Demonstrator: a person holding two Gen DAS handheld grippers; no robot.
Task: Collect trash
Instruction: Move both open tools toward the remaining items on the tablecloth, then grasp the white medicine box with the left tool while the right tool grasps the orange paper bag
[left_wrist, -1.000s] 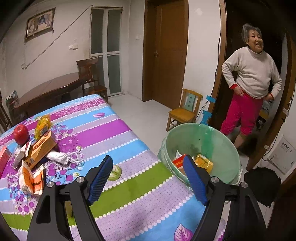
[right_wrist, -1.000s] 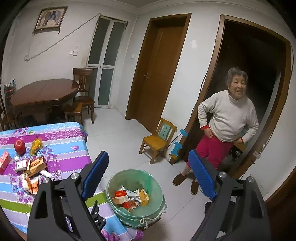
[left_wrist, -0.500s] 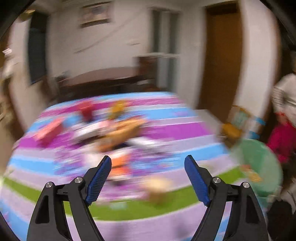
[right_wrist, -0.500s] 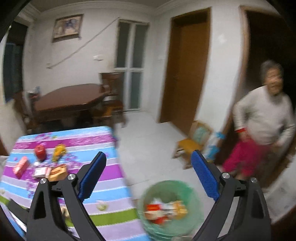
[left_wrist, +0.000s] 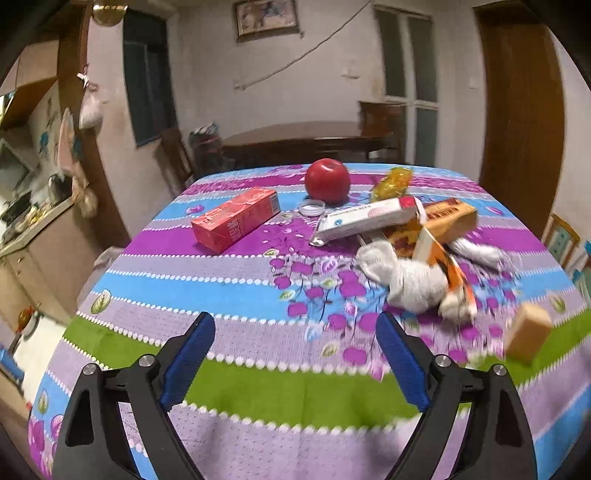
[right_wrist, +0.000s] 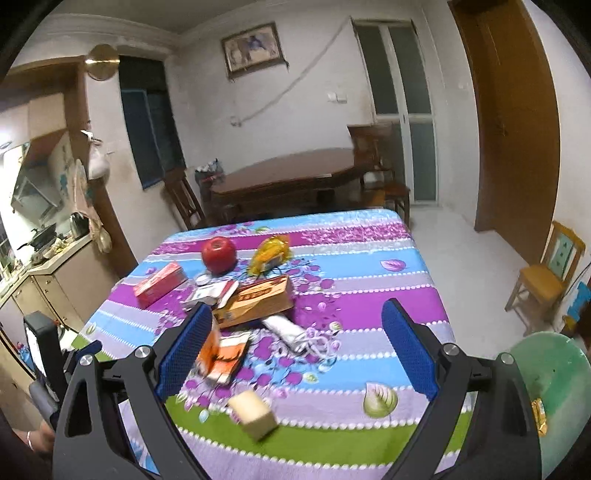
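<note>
Trash lies heaped on the striped tablecloth (left_wrist: 258, 391): a red carton (left_wrist: 236, 218) at 10 o'clock, crumpled tissue (left_wrist: 406, 278) at 2 o'clock, a small tan box (left_wrist: 528, 336) near the right edge. The left gripper (left_wrist: 295, 356) has just been opening its fingers, nothing between them; the right gripper (right_wrist: 295, 349) also stands apart and empty. The step looks like reaching for another piece. Next comes a choice of item; the green bin (right_wrist: 546, 391) waits at 4 o'clock, past the table edge, with open cloth in front

One apple (left_wrist: 327, 180), one red carton (left_wrist: 236, 218) — two boxes (one orange (left_wrist: 443, 218), one white (left_wrist: 365, 218)).
</note>
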